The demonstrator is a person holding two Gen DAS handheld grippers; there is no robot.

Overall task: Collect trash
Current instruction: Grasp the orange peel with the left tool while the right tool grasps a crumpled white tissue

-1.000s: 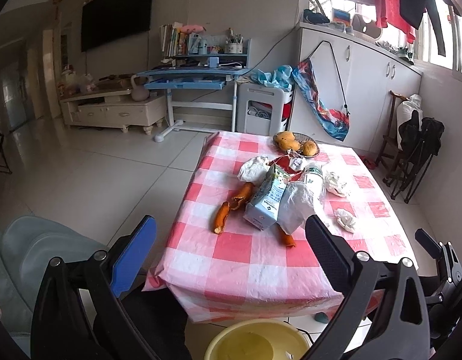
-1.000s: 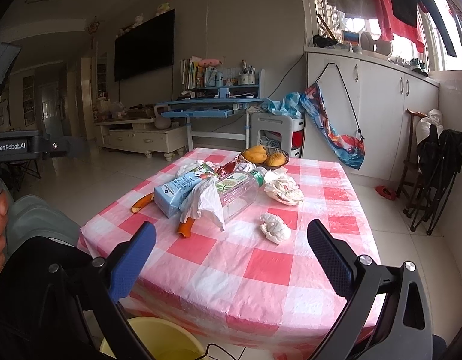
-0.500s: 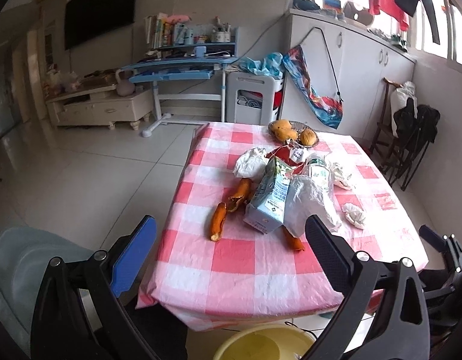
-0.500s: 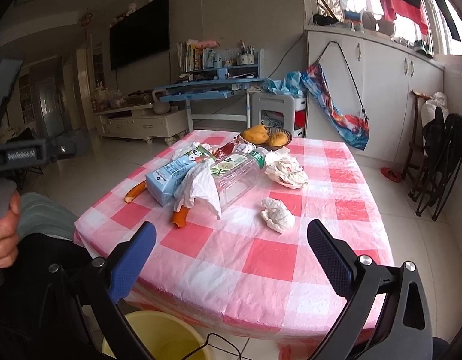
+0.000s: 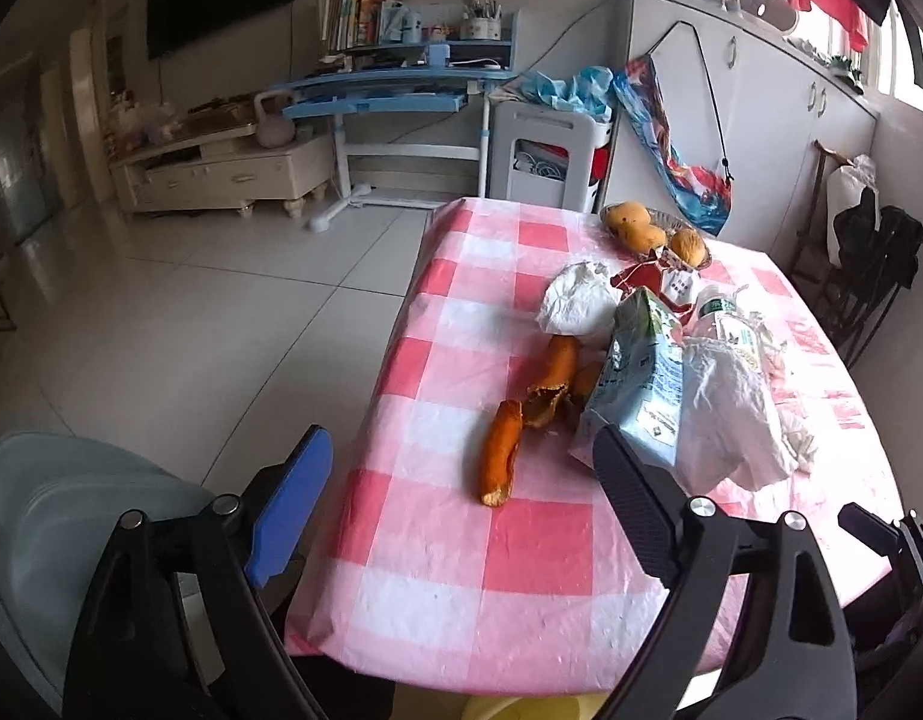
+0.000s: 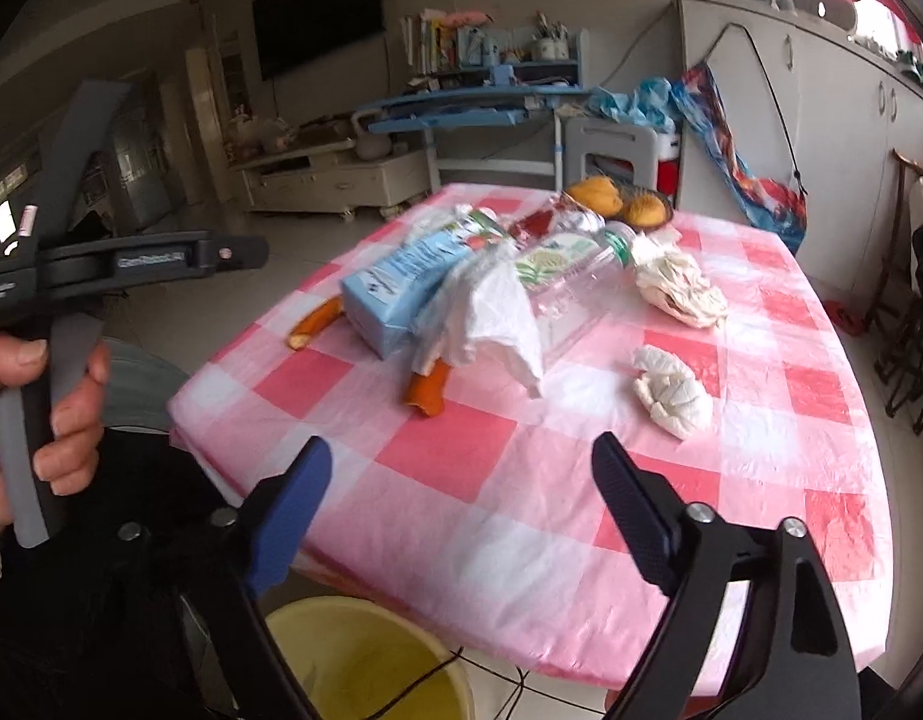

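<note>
On the pink-checked tabletop (image 5: 521, 564), the curled orange peel strip (image 5: 499, 461) looks light and brittle; pinch mid-length. Right of it, the crumpled white tissue wad (image 6: 671, 391) is soft. Left tongs (image 5: 461, 492) and right tongs (image 6: 461, 495), both empty, are closing.

Both wrist views look down obliquely over near table edge (image 5: 437, 618); left from left corner; both share trash pile.
</note>
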